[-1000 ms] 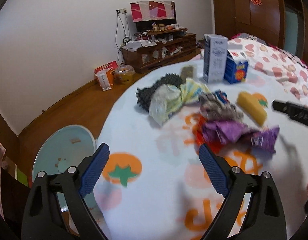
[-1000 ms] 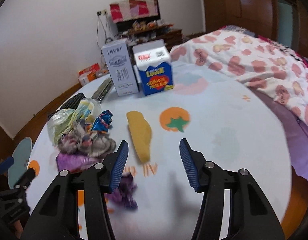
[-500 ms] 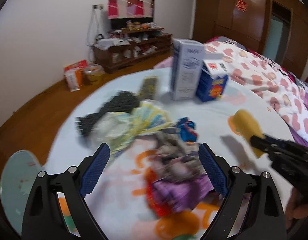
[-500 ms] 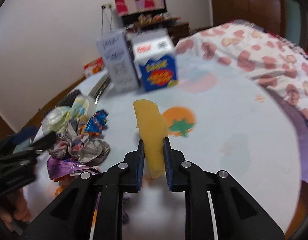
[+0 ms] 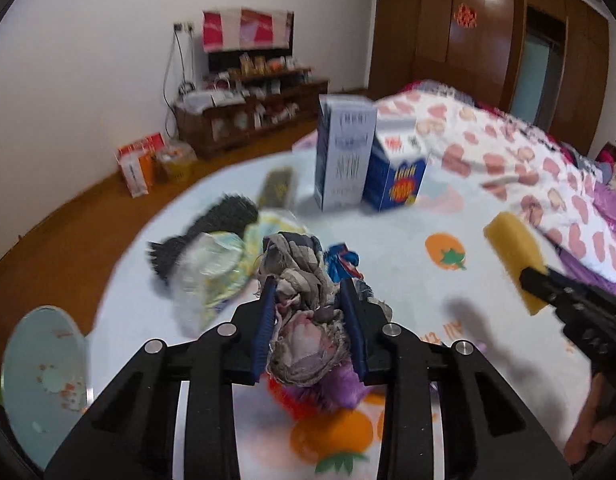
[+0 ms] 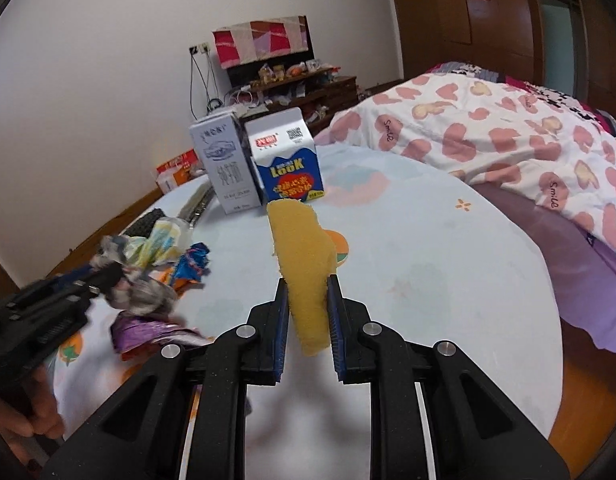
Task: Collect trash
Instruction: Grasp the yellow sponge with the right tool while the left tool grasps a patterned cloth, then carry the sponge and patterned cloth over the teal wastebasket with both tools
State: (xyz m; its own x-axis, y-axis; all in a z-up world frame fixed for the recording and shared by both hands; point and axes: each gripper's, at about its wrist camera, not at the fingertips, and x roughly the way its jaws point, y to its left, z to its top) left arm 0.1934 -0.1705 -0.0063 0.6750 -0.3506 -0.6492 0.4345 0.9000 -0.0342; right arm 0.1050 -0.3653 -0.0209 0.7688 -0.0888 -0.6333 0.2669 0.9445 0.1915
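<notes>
A pile of trash lies on the round table (image 5: 427,280) with the fruit-print cloth. My left gripper (image 5: 308,292) is closing, its blue pads pressing both sides of a grey crumpled wad (image 5: 296,264) lifted off the pile. A purple wrapper (image 5: 339,388), a blue wrapper (image 5: 341,262) and a pale plastic bag (image 5: 212,268) stay on the cloth. My right gripper (image 6: 308,292) is shut on a yellow sponge (image 6: 300,240) held above the table. The right wrist view also shows the left gripper (image 6: 104,276) with the wad (image 6: 144,296) at the left.
A grey carton (image 6: 224,164) and a blue milk carton (image 6: 288,164) stand at the table's far side, a remote (image 5: 278,188) and a black bristly thing (image 5: 228,216) beside them. A bed with a heart quilt (image 6: 507,136) borders the right. A pale blue stool (image 5: 44,364) stands lower left.
The left gripper moved over the pile and closed on the grey wad. The right gripper closed on the yellow sponge and lifted it off the table.
</notes>
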